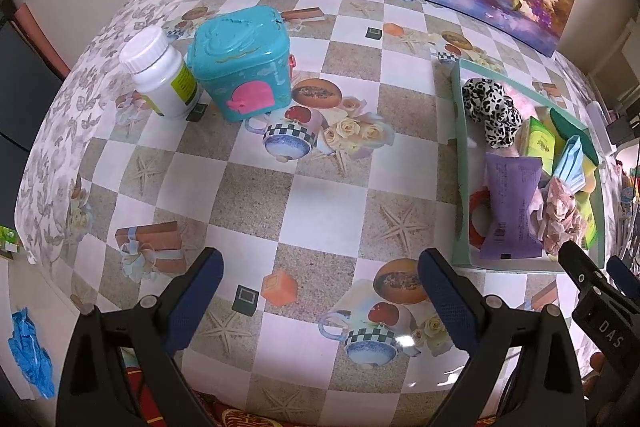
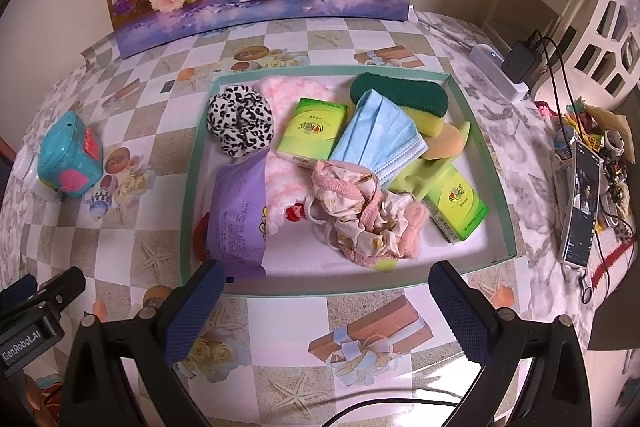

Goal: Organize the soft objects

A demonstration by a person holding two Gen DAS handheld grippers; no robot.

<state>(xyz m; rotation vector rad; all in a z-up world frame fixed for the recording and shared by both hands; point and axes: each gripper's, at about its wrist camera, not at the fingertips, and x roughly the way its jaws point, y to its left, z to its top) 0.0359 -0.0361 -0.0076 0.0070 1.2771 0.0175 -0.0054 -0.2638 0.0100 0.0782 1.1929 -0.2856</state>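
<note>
Both grippers hang wide open and empty: left gripper (image 1: 320, 291) over bare bench (image 1: 320, 187), right gripper (image 2: 326, 299) at the tray (image 2: 496, 163) edge. Soft things sit heaped inside, mask (image 2: 376, 135) atop, so sorting looks nearly done, probably.

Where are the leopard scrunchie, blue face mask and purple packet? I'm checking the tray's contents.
leopard scrunchie (image 2: 240, 126), right wrist view, on its spotted fabric.
blue face mask (image 2: 378, 133), right wrist view, on its pleated middle.
purple packet (image 2: 238, 217), right wrist view, on its printed face.
</note>
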